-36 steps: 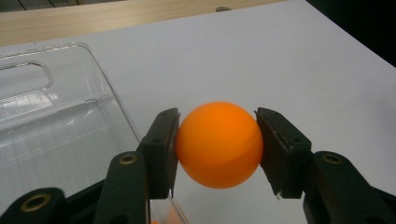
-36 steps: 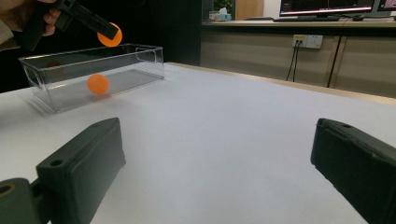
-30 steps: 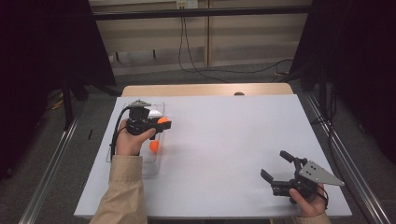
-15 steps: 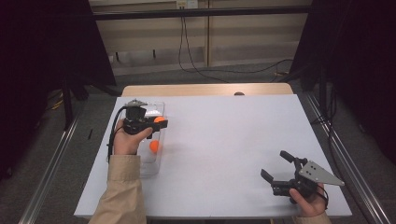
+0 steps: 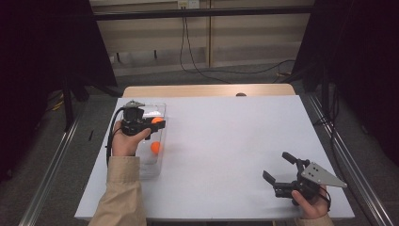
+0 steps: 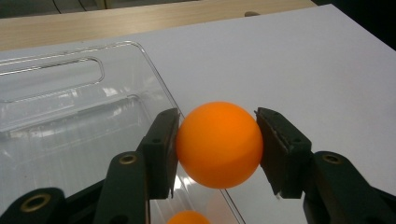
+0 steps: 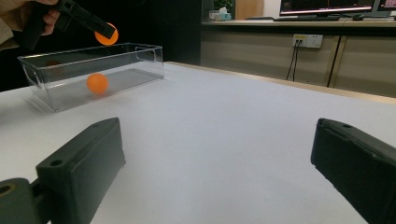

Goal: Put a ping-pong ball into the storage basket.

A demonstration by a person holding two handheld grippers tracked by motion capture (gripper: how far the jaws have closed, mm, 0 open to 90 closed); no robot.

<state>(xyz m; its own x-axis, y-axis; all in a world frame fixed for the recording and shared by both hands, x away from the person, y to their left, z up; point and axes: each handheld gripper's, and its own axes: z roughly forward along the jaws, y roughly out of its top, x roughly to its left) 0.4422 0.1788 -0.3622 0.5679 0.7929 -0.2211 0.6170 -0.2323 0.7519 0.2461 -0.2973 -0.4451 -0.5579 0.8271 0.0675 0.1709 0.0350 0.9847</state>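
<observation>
Left claw [image 5: 157,123] clenched on an orange ball [image 6: 219,143], pads pressed to both of its sides. Held up over the right long rim of the clear plastic bin [image 5: 161,155], above the bin's far half, as seen from the high view. Gripped ball [image 7: 107,36] raised clear of the bin's top edge in the right gripper view, not touching the plastic.

A second orange ball [image 5: 155,147] lying on the floor of the bin, nearer the person than the held one and close to the same right wall. Also glimpsed in the left gripper view, low beneath the gripped ball [image 6: 187,218], inside the bin wall.

Bin standing on the white worktop [image 5: 235,141] along its left edge, long axis running away from the person, a cut-out handle at its far end.

Right claw [image 5: 277,165] released, jaws spread wide with nothing between them, well apart from the bin, near the worktop's opposite, near-right corner. Pointed across the worktop toward the bin, low above the white surface; whether touching the surface, cannot tell. Beige sleeve [image 5: 120,197] reaching in just beside the bin's near end.
</observation>
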